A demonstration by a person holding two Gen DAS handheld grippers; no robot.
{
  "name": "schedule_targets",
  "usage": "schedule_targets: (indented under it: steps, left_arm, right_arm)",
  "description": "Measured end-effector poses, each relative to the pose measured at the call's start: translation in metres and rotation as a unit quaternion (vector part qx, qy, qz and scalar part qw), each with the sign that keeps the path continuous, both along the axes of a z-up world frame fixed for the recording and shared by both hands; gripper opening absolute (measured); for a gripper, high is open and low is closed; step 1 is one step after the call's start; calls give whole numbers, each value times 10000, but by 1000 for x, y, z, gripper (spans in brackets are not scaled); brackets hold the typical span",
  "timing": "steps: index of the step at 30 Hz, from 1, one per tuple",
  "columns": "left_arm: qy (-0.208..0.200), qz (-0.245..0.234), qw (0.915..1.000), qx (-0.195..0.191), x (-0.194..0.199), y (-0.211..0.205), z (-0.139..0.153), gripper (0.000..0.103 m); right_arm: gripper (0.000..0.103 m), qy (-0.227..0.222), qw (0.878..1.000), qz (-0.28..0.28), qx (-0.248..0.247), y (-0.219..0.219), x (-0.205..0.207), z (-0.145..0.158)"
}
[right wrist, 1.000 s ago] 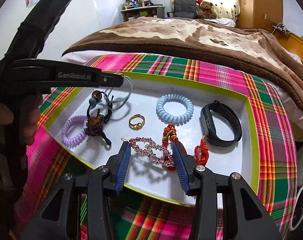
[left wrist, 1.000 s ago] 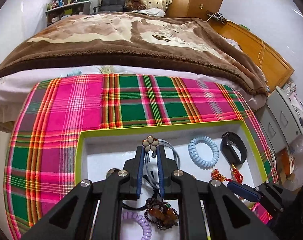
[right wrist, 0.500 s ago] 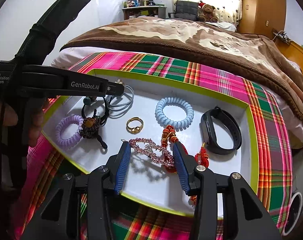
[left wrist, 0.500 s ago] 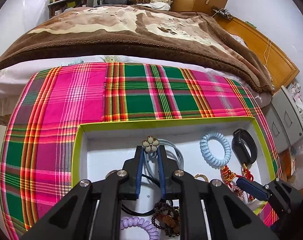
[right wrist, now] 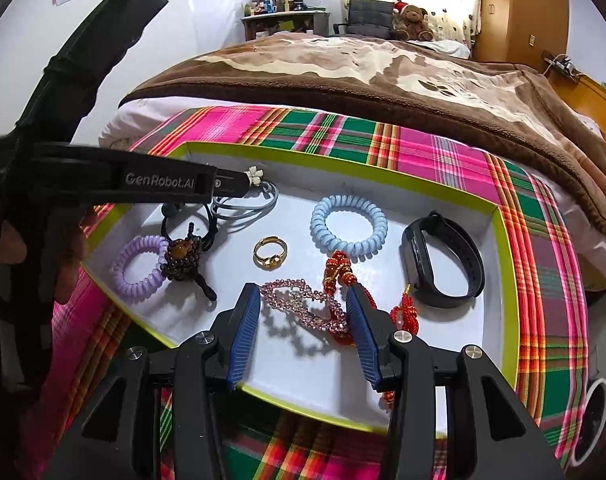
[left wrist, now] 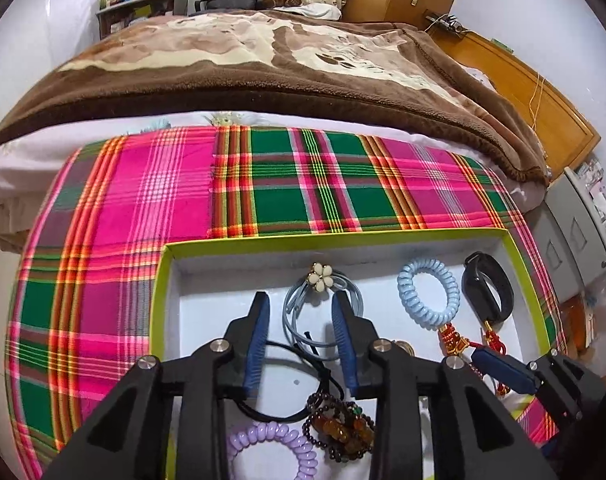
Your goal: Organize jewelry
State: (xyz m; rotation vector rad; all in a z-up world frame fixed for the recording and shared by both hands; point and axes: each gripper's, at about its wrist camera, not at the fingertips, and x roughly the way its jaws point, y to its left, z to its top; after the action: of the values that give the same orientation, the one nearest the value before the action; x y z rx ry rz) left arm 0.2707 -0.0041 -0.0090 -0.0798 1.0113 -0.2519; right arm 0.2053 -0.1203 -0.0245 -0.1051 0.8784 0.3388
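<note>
A white tray with a lime-green rim [left wrist: 343,236] lies on a plaid cloth. My left gripper [left wrist: 300,308] hovers over its far left part, and its jaws are opening. A grey hair tie with a cream flower [left wrist: 322,277] lies on the tray floor between them, and the pads do not press on it. My right gripper [right wrist: 305,316] stands open low over the near edge, its pads on either side of a pink beaded bracelet [right wrist: 303,304] without touching it. A red knotted charm [right wrist: 339,268] lies beside that bracelet.
Also in the tray are a light blue spiral tie [right wrist: 348,224], a black wristband [right wrist: 443,260], a gold ring [right wrist: 269,252], a purple spiral tie [right wrist: 139,266], a brown bead bracelet [right wrist: 181,256] and a black elastic [left wrist: 279,410]. A bed with a brown blanket [left wrist: 263,72] lies beyond the cloth.
The left jaws have spread apart and let go of the grey flower hair tie, which now rests on the tray floor. The right gripper has stayed as it was.
</note>
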Motion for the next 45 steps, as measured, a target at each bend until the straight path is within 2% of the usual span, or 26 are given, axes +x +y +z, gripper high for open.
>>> schedule_targets:
  steps: [2, 5, 8, 11, 15, 24, 27, 30, 35, 38, 45]
  left_arm:
    - [-28, -5, 9999, -97, -3, 2, 3, 37]
    - [-170, 77, 9998, 108, -11, 2, 10, 43]
    - [-205, 52, 9998, 63, -19, 3, 17, 44]
    - [-325, 139, 9990, 257, -29, 4, 25, 44]
    - [-403, 212, 9987, 237, -44, 7, 32, 44]
    - [-747, 416, 9955, 415, -93, 10, 44, 50]
    - [-820, 559, 9941, 440, -107, 10, 46, 52]
    - [-941, 592, 9916, 655, -123, 4, 46, 52]
    - [-918, 809, 9897, 748, -139, 2, 41, 52]
    - [-973, 989, 9855, 980, -147, -1, 40, 52]
    - [-947, 926, 9865, 962, -155, -10, 36, 52]
  right_arm:
    - [48, -18, 10000, -6, 32, -1, -1, 1]
    - [50, -66, 9999, -28, 94, -2, -5, 5]
    - [50, -116, 9999, -66, 91, -3, -7, 9]
    - [50, -147, 9997, -77, 179, -3, -11, 13]
    - [50, -236, 9995, -127, 159, -4, -23, 19]
    - [51, -349, 9975, -472, 387, -17, -47, 31]
    - [51, -411, 9966, -557, 458, -21, -54, 35]
    - [51, -503, 9953, -657, 508, -23, -61, 41]
    - [51, -560, 9938, -795, 545, -29, -71, 43]
    - [51, -582, 9935, -830, 521, -29, -74, 44]
    - [51, -626, 9930, -859, 508, -30, -80, 46]
